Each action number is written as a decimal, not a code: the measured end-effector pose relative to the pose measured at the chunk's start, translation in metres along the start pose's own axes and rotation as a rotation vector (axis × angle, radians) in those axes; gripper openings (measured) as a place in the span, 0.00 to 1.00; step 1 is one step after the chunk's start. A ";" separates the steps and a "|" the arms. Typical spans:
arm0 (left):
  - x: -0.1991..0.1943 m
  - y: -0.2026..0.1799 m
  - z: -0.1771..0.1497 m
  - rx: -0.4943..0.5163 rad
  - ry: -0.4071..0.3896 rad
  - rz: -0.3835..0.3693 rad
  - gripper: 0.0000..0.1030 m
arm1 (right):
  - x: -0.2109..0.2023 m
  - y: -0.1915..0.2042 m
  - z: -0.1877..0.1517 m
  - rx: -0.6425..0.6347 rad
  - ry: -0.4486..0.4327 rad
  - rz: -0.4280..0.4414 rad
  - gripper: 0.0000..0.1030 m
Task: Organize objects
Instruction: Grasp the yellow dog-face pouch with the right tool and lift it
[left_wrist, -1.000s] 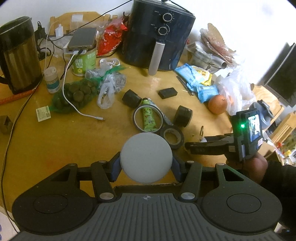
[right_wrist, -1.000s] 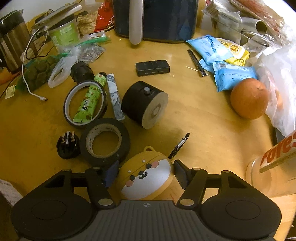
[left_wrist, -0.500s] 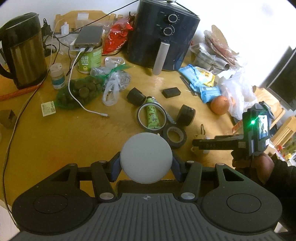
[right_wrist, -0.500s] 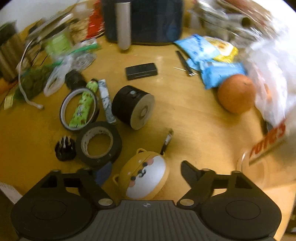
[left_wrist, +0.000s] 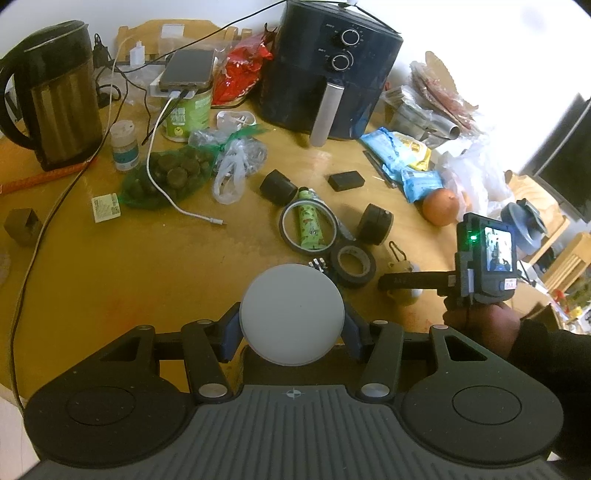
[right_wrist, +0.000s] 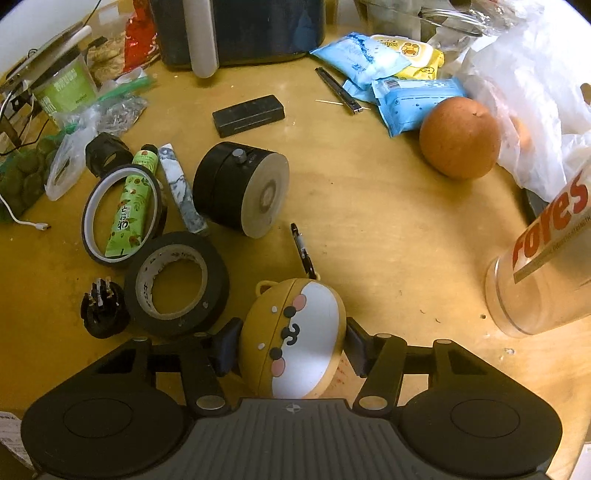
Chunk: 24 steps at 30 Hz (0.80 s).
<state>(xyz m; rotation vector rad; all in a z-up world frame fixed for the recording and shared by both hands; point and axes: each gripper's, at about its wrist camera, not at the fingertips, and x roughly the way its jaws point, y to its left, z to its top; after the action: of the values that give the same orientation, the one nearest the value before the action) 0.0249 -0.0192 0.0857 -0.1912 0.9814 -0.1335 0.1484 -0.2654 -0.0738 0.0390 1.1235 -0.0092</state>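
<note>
Both claws loaded over the cluttered tabletop (left_wrist: 110, 280).
Left claw (left_wrist: 291, 334) grips a white disc (left_wrist: 291, 314); right claw (right_wrist: 291, 347) is closing on a yellow animal-face case (right_wrist: 295, 339).

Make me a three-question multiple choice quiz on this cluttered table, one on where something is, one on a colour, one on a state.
1. The green tube lies:
A. inside the thin tape ring
B. on the kettle
C. under the orange

2. The disc held by the left tool is:
A. red
B. white
C. green

3. The phone is:
A. in a bag
B. face down on the table
C. plugged into a cable

Answers:
1 A, the green tube sits within the thin tape ring.
2 B, the disc in the left tool is white.
3 C, a white cable enters the phone.
</note>
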 end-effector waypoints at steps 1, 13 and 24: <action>-0.001 0.001 -0.001 0.000 0.000 0.000 0.51 | -0.002 -0.001 -0.001 -0.002 -0.006 -0.003 0.58; -0.006 0.009 -0.007 0.014 -0.001 -0.015 0.51 | -0.058 -0.026 -0.005 0.064 -0.099 0.045 0.58; -0.003 0.009 -0.012 0.068 0.020 -0.052 0.51 | -0.123 -0.029 -0.024 0.136 -0.179 0.130 0.58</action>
<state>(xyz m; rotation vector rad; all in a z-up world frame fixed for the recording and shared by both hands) 0.0138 -0.0112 0.0794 -0.1534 0.9911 -0.2168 0.0726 -0.2954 0.0262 0.2282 0.9384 0.0272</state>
